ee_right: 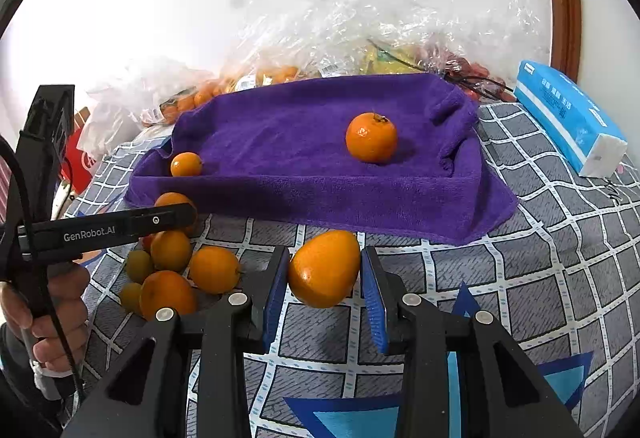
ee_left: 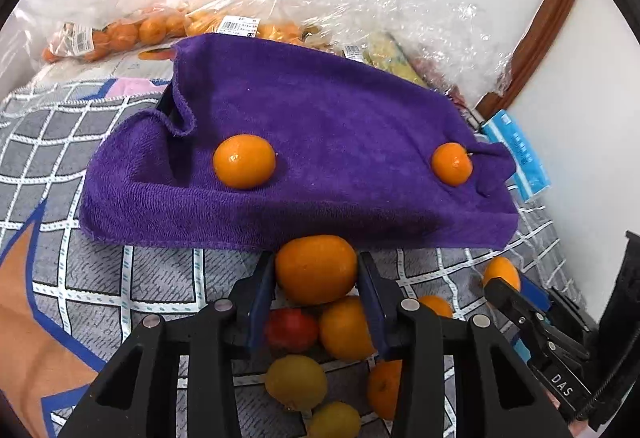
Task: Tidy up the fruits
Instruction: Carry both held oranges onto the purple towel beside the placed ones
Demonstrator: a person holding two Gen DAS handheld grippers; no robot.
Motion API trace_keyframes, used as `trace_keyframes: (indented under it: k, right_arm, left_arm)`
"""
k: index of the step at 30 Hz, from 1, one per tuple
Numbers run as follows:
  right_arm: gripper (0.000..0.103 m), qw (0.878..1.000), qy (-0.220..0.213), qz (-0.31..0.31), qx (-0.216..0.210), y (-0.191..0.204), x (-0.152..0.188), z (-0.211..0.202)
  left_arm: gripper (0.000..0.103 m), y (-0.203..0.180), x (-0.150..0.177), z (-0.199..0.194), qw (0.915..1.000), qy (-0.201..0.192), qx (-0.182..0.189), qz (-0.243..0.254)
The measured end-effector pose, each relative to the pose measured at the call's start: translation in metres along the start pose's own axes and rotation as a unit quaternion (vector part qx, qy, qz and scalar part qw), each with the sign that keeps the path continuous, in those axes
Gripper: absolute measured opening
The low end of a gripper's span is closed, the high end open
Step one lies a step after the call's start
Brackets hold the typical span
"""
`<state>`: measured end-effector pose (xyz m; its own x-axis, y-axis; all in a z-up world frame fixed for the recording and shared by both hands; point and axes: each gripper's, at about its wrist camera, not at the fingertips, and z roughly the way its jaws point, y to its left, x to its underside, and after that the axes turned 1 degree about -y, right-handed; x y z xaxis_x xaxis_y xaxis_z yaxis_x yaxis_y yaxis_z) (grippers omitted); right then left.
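My left gripper (ee_left: 316, 263) is shut on an orange (ee_left: 316, 270), just in front of the purple towel (ee_left: 320, 118) and above a pile of loose fruit (ee_left: 344, 326). Two small oranges (ee_left: 244, 166) (ee_left: 451, 163) lie on the towel, which sags like a tray. In the right wrist view my right gripper (ee_right: 325, 258) is shut on another orange (ee_right: 324, 270), lifted over the checked cloth (ee_right: 540, 278) near the towel's (ee_right: 300, 142) front edge. That view shows the left gripper (ee_right: 176, 216) over the fruit pile (ee_right: 214, 268), and the towel's oranges (ee_right: 186, 164) (ee_right: 371, 137).
Clear plastic bags of oranges (ee_left: 132, 30) and crumpled wrap (ee_right: 360, 18) crowd the wall behind the towel. A blue tissue pack (ee_right: 568, 122) lies to the right. A hand (ee_right: 52, 318) holds the left tool. Checked cloth covers the whole surface.
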<state>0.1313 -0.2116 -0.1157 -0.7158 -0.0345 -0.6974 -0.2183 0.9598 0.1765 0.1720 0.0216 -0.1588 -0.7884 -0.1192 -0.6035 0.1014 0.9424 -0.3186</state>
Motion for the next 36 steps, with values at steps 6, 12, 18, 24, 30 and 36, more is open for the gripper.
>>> trace_keyframes:
  k: [6, 12, 18, 24, 30, 36]
  right_arm:
    - [0.036, 1.0, -0.011, -0.018, -0.012, 0.007, 0.001, -0.005]
    - [0.036, 1.0, -0.018, -0.016, -0.017, 0.005, 0.0, -0.007]
    - [0.036, 0.999, -0.031, -0.035, 0.014, 0.015, -0.004, -0.015]
    - [0.036, 0.995, -0.059, -0.079, 0.021, 0.034, -0.031, -0.032]
    - [0.036, 0.993, -0.082, -0.087, 0.021, 0.034, -0.072, -0.036]
    - [0.036, 0.993, -0.08, -0.07, 0.041, 0.014, -0.102, -0.022]
  left_arm:
    - [0.038, 0.005, 0.001, -0.017, 0.9991, -0.035, 0.02, -0.013]
    - [0.038, 0.008, -0.003, -0.026, 0.9974, -0.06, 0.035, -0.019]
    - [0.038, 0.004, -0.007, -0.037, 0.9964, -0.071, 0.045, -0.012]
    - [0.038, -0.004, -0.018, -0.056, 0.9957, -0.083, 0.041, 0.001]
    - [0.038, -0.012, -0.039, -0.069, 0.9948, -0.101, 0.015, 0.007]
    - [0.038, -0.019, -0.063, -0.06, 0.9921, -0.124, -0.008, 0.018]
